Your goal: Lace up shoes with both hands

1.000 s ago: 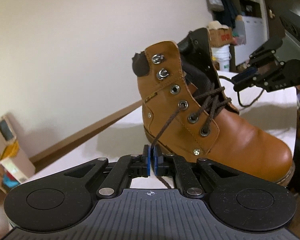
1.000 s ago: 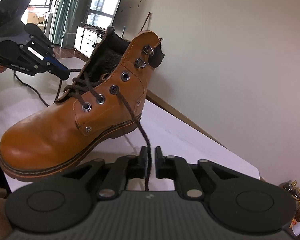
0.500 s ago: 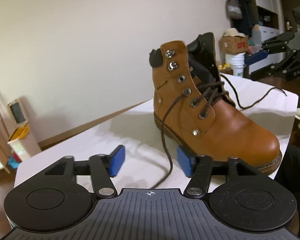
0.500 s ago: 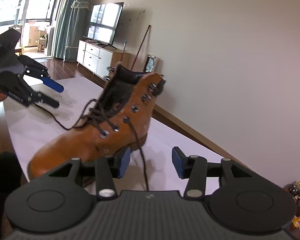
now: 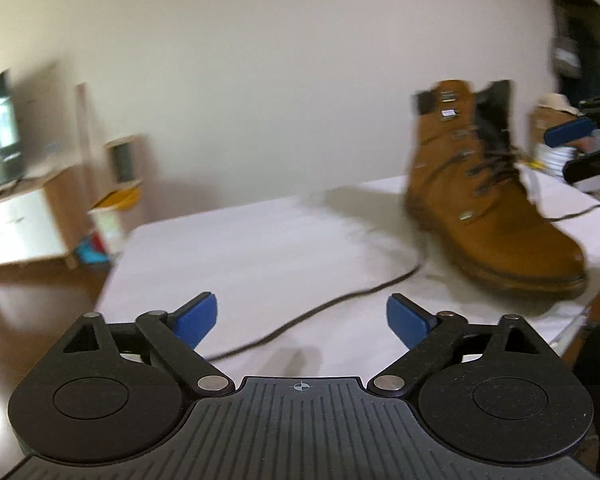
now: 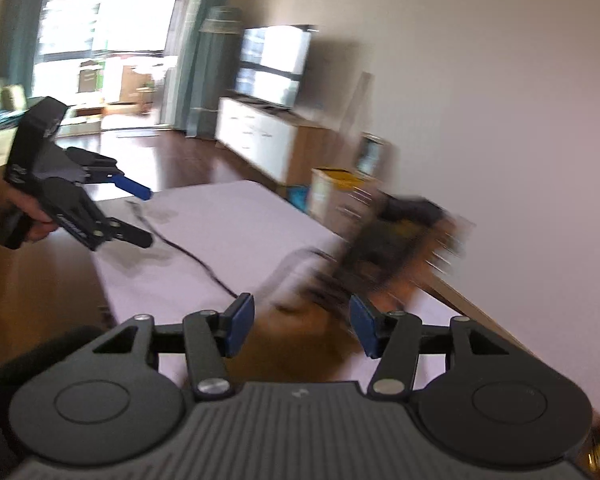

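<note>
On the white table (image 5: 260, 248) stands the boot (image 5: 488, 200) — my left gripper (image 5: 302, 320) is opening, nothing between its jaws; my right gripper (image 6: 302, 328) gapes empty too.

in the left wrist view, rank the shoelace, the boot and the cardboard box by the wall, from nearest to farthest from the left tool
1. Shoelace: loose on the table, its end running between the opening blue pads of the left tool.
2. Boot: farther back, to the right.
3. Cardboard box: on the floor beyond the table's left edge, against the wall.

Television (image 6: 274, 62), white cabinet (image 6: 260, 140), cardboard box (image 6: 332, 192)
</note>
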`<state>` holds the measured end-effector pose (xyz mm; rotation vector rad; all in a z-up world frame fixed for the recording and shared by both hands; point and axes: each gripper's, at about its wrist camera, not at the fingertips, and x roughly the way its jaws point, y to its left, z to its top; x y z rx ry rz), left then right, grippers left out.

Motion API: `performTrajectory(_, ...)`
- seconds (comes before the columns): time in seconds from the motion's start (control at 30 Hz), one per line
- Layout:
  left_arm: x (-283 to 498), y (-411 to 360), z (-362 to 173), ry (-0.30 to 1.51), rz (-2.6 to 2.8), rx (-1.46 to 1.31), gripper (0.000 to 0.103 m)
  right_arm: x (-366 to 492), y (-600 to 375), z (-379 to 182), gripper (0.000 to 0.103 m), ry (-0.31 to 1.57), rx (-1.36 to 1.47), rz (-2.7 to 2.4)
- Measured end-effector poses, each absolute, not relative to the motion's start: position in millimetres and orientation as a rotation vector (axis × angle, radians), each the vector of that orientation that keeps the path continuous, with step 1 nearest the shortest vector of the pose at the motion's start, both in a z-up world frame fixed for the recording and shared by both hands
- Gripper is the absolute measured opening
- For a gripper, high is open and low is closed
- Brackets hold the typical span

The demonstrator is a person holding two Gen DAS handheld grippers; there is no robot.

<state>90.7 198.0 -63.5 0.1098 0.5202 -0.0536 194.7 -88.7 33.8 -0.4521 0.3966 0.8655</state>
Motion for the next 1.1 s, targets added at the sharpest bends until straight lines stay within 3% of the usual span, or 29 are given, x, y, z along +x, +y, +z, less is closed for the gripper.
performTrajectory(0.07,81.1,213.9,-66.2,0.528,0.004,0.078,0.101,203.9,-58.6,29.8,0.056,0.399,-0.483,0.936)
performTrajectory(0.2,66.8,241.8,-67.5,0.537,0.075,0.006,0.102,227.1,-1.3,16.4,0.046,0.442,-0.534,1.072)
performTrajectory(0.47,66.3,267.7,-65.3,0.597,0.183,-0.033,0.102,261.5,98.5,-13.1,0.045,0.548,-0.584,1.238)
performTrajectory(0.8,66.2,278.9,-65.5,0.64,0.215,-0.052,0.102,285.5,132.0,-35.2,0.045,0.695,-0.591,1.264)
performTrajectory(1.1,62.8,278.1,-62.3,0.634,0.215,-0.05,0.102,284.7,126.5,-43.8,0.046,0.709,-0.612,1.26)
